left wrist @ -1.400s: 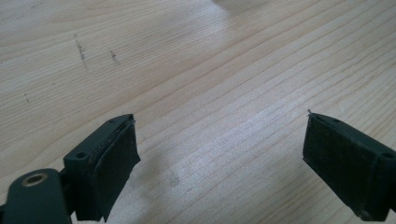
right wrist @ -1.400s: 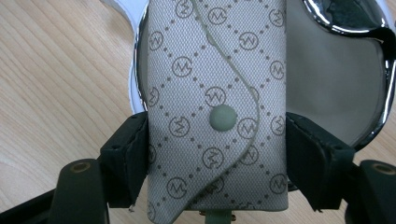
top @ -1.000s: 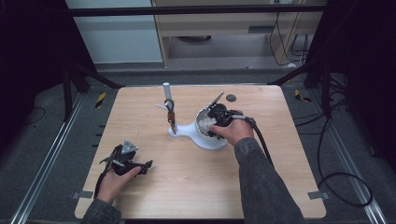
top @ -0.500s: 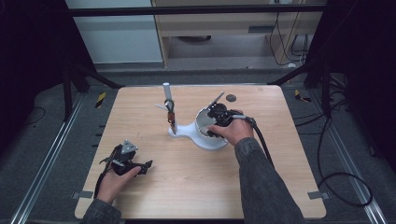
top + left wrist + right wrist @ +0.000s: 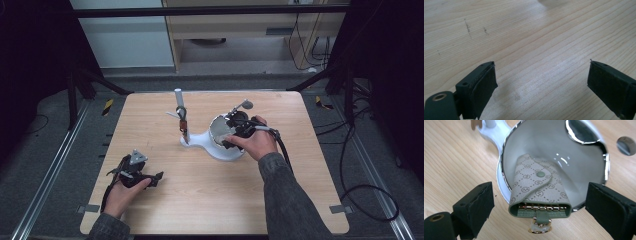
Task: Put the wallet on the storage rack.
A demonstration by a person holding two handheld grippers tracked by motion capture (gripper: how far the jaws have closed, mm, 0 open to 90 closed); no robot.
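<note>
Nearest, the left gripper (image 5: 150, 178) lies low on the pale wooden table (image 5: 210, 200), jaws spread wide with nothing between them. Farther in, the right gripper (image 5: 539, 207) hangs over the shiny round metal bowl (image 5: 554, 147) on its white stand (image 5: 200, 141). Its jaws have just been opening and stand released either side of the beige monogrammed key pouch with a green snap flap (image 5: 539, 187), which leans against the bowl's near rim, gold ring end hanging out. Beyond, a white upright post (image 5: 178, 97) rises from the stand.
</note>
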